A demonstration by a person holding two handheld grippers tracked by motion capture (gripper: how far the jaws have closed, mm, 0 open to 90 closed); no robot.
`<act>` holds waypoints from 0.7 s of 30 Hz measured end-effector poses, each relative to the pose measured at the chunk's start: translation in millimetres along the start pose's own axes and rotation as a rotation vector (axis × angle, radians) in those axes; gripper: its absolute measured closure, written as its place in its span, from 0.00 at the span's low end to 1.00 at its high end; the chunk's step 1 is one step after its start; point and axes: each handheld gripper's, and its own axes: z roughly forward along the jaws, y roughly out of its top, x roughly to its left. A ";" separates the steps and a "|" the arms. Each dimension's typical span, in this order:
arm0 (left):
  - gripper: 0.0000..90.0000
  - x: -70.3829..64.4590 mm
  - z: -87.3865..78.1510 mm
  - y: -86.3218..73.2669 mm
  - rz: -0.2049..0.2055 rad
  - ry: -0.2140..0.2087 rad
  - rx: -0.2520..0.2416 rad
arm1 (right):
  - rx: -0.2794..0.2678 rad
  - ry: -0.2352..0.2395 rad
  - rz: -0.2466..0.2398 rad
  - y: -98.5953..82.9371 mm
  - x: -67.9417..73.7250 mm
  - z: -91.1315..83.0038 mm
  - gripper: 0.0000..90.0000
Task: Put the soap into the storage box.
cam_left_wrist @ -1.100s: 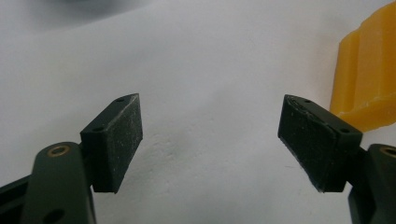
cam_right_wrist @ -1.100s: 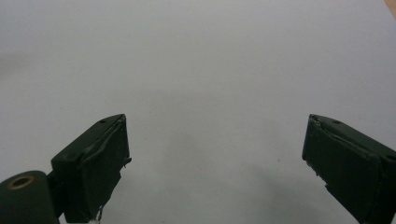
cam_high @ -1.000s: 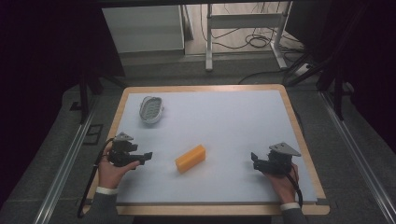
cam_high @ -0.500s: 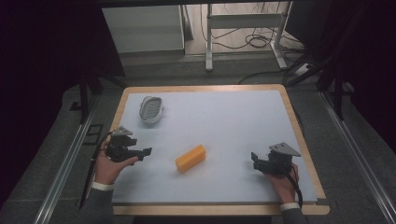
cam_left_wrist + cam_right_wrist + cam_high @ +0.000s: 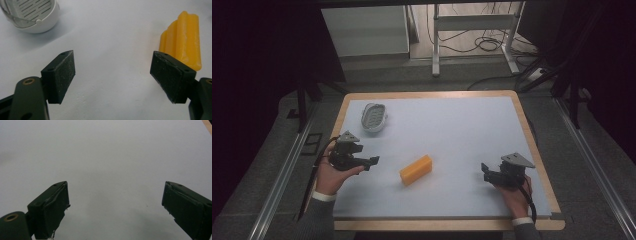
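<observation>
Your left gripper [image 5: 373,161] hangs near the table's [image 5: 472,125] left edge with its jaws spread wide and empty, the yellow block [image 5: 416,170] lying just beyond them, near the table's middle. Your right gripper [image 5: 484,170] sits by the right edge, also released. A white slotted dish [image 5: 374,117], perhaps a soap holder, rests toward the far left corner.

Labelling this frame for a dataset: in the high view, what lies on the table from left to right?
Left gripper → white slotted dish → orange block → right gripper.
</observation>
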 end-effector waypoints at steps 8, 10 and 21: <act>0.23 -6.4 1.7 6.2 0.024 -0.006 0.011 | 0.000 0.000 0.001 0.0 -0.2 -0.1 0.08; 0.23 -9.0 2.1 8.2 0.033 -0.009 0.016 | 0.000 0.000 0.001 0.0 -0.1 0.0 0.08; 0.23 -20.4 5.6 18.8 0.073 -0.020 0.011 | 0.000 -0.002 0.001 0.0 -0.1 0.0 0.08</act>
